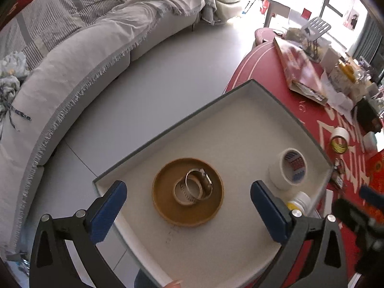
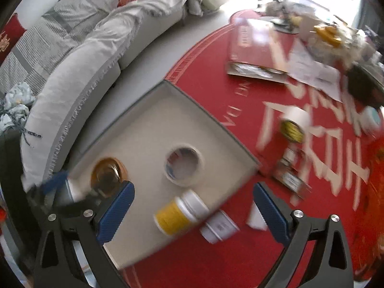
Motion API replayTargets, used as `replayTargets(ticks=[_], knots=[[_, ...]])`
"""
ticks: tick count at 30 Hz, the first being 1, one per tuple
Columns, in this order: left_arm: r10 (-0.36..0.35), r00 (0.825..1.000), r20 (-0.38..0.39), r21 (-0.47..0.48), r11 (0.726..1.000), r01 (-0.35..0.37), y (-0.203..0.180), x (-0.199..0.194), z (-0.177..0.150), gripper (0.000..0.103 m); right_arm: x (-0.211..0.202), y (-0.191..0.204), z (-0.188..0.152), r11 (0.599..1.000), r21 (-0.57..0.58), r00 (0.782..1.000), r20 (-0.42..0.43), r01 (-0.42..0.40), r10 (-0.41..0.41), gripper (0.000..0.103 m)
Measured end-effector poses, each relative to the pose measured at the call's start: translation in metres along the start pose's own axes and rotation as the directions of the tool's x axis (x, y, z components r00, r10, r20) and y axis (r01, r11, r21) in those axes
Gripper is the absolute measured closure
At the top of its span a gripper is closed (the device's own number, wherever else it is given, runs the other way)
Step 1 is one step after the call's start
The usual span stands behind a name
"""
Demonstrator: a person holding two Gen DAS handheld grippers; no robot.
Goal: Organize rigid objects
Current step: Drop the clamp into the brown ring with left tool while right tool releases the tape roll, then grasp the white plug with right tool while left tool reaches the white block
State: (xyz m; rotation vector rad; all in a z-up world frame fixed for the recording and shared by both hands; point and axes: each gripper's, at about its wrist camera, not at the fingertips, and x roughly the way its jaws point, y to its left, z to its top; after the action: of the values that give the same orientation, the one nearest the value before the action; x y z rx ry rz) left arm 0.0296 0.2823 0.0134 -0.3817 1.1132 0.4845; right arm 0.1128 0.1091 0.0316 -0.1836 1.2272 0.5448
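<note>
Your left gripper was wide open and held nothing, above the brown dish with rings in the box on the red surface. Your right gripper was wide open and empty too, over the yellow bottle beside the tape roll.

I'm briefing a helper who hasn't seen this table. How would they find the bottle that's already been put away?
Find the shallow grey-rimmed white tray at the red table's sofa-side edge. At its near edge, beside the white tape roll, lies the yellow-labelled bottle with a white cap. It is the tray's only bottle, and the only yellow item.
</note>
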Motion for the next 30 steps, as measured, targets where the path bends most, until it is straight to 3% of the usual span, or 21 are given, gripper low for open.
replayTargets(ticks=[5,8,14,18,20,21,22,23,24,28,30], knots=[[-0.013,0.999,-0.037,-0.03,0.999,0.011,0.001,-0.004,-0.013,0.0,-0.006,-0.024,-0.051,0.997,-0.059,0.999,-0.03,0.043,-0.045,0.003],[-0.009,0.999,-0.05,-0.011,1.0,0.009,-0.003,-0.006,-0.022,0.0,0.005,-0.017,-0.069,0.989,-0.138,0.996,-0.054,0.059,-0.067,0.003],[-0.014,0.998,-0.065,-0.008,1.0,0.013,0.003,-0.014,-0.036,0.0,0.038,0.005,-0.066,0.929,-0.356,0.991,-0.045,0.098,-0.122,0.004],[-0.02,0.997,-0.076,-0.024,1.0,0.018,0.007,-0.016,-0.04,0.0,0.061,0.011,-0.06,0.891,-0.442,0.988,-0.06,0.102,-0.143,0.004],[-0.021,0.996,-0.084,-0.028,0.999,0.018,0.008,-0.016,-0.041,0.0,0.069,0.013,-0.06,0.889,-0.455,0.988,-0.099,0.058,-0.115,0.007],[-0.02,0.996,-0.086,-0.03,0.999,0.018,0.008,-0.017,-0.042,0.0,0.069,0.016,-0.06,0.881,-0.47,0.99,-0.086,0.058,-0.111,0.015],[-0.022,0.996,-0.086,-0.031,0.999,0.02,0.008,-0.018,-0.042,0.0,0.068,0.016,-0.059,0.889,-0.456,0.991,-0.106,0.029,-0.087,0.021],[-0.025,0.996,-0.086,-0.03,0.999,0.023,0.007,-0.019,-0.043,0.0,0.066,0.014,-0.059,0.905,-0.426,0.989,-0.139,-0.017,-0.047,0.037],[-0.028,0.996,-0.087,-0.026,0.999,0.026,0.006,-0.021,-0.044,0.0,0.063,0.013,-0.06,0.911,-0.412,0.99,-0.133,-0.009,-0.05,0.044],[-0.037,0.997,-0.074,0.015,0.999,0.038,-0.005,-0.034,-0.05,0.0,0.051,0.003,-0.069,0.937,-0.349,0.987,-0.139,0.031,-0.084,0.044],[-0.062,0.996,-0.067,0.044,0.997,0.065,-0.014,-0.044,-0.056,0.0,0.029,-0.013,-0.075,0.966,-0.255,0.992,-0.106,0.039,-0.068,0.044]])
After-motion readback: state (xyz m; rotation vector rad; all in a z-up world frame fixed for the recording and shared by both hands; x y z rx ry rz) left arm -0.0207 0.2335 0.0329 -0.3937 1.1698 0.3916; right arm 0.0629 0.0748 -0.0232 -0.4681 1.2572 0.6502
